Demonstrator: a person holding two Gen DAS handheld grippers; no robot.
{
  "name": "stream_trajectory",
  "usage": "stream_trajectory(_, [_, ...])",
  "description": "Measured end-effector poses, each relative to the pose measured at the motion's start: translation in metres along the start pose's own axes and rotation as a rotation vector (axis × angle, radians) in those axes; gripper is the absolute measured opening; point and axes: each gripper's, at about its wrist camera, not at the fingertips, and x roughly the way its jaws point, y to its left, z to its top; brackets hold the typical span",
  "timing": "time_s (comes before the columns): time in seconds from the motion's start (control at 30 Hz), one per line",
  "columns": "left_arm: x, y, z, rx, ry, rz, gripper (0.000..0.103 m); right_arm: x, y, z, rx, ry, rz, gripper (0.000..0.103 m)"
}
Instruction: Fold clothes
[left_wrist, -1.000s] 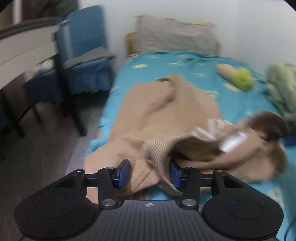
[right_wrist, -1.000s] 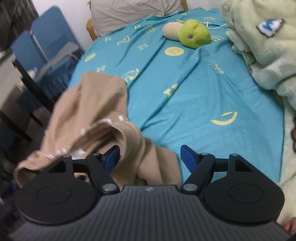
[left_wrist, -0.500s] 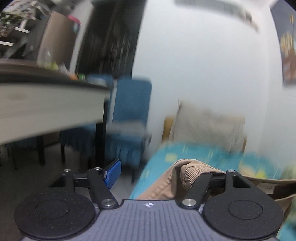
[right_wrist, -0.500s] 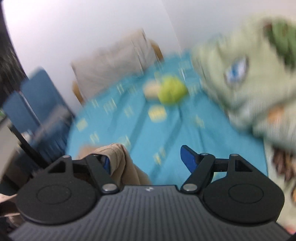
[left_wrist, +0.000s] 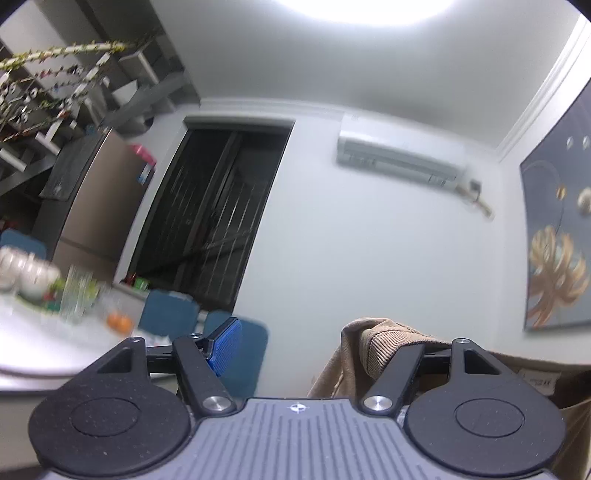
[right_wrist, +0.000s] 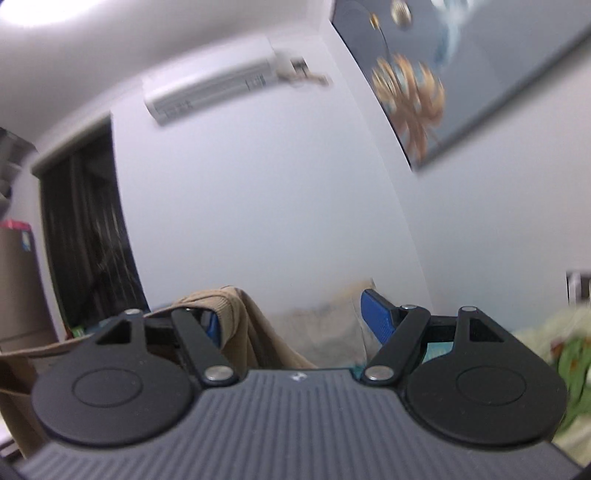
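1. The tan garment (left_wrist: 384, 343) sits low and right of centre in the left wrist view, its ribbed edge draped over the right-hand finger of the left gripper (left_wrist: 306, 347), and more tan cloth runs off toward the lower right corner with a small white label (left_wrist: 537, 380) showing.
2. That left gripper has its fingers spread wide; the blue pad (left_wrist: 225, 345) on the left-hand finger is bare and well apart from the cloth, so the garment hangs on 1 finger and is not pinched.
3. In the right wrist view, the same tan garment (right_wrist: 225, 306) is low and left of centre, hooked over the left-hand finger of the right gripper (right_wrist: 295, 317), with cloth stretching away to the left edge.
4. The right gripper is also spread wide, its right-hand blue pad (right_wrist: 376, 314) clear of the fabric.
5. Both cameras tilt up at the room: a white air conditioner (left_wrist: 399, 158) high on the wall, a dark doorway (left_wrist: 214, 210) left of centre, a framed painting (left_wrist: 557, 236) at the right edge.
6. In the lower left of the left wrist view are a white table (left_wrist: 33, 343) with glasses and blue chairs (left_wrist: 170, 314) behind it.
7. In the lower right of the right wrist view is a blurred pale green blanket (right_wrist: 561, 350), with a beige pillow (right_wrist: 325, 325) between the fingers.
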Motion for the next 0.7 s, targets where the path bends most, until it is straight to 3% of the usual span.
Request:
stream_trajectory(0.2, [-0.009, -0.025, 0.067, 0.049, -0.011, -0.042, 0.074, -0.026, 0.01, 0.09, 0.002, -0.047, 0.043, 0.078])
stream_trajectory(0.3, [0.014, -0.031, 0.067, 0.053, 0.048, -0.045, 0.074, -0.015, 0.014, 0.103, -0.05, -0.025, 0.032, 0.078])
stream_trajectory(0.37, [0.039, -0.029, 0.057, 0.044, 0.095, -0.044, 0.074, 0.01, 0.01, 0.091, -0.084, 0.014, 0.021, 0.078])
stream_trajectory(0.53, [0.115, -0.022, -0.014, 0.067, 0.169, -0.014, 0.075, 0.08, -0.005, 0.038, -0.139, 0.112, -0.013, 0.078])
stream_trajectory(0.7, [0.208, -0.018, -0.123, 0.093, 0.255, 0.01, 0.077, 0.174, -0.027, -0.041, -0.169, 0.209, -0.069, 0.078])
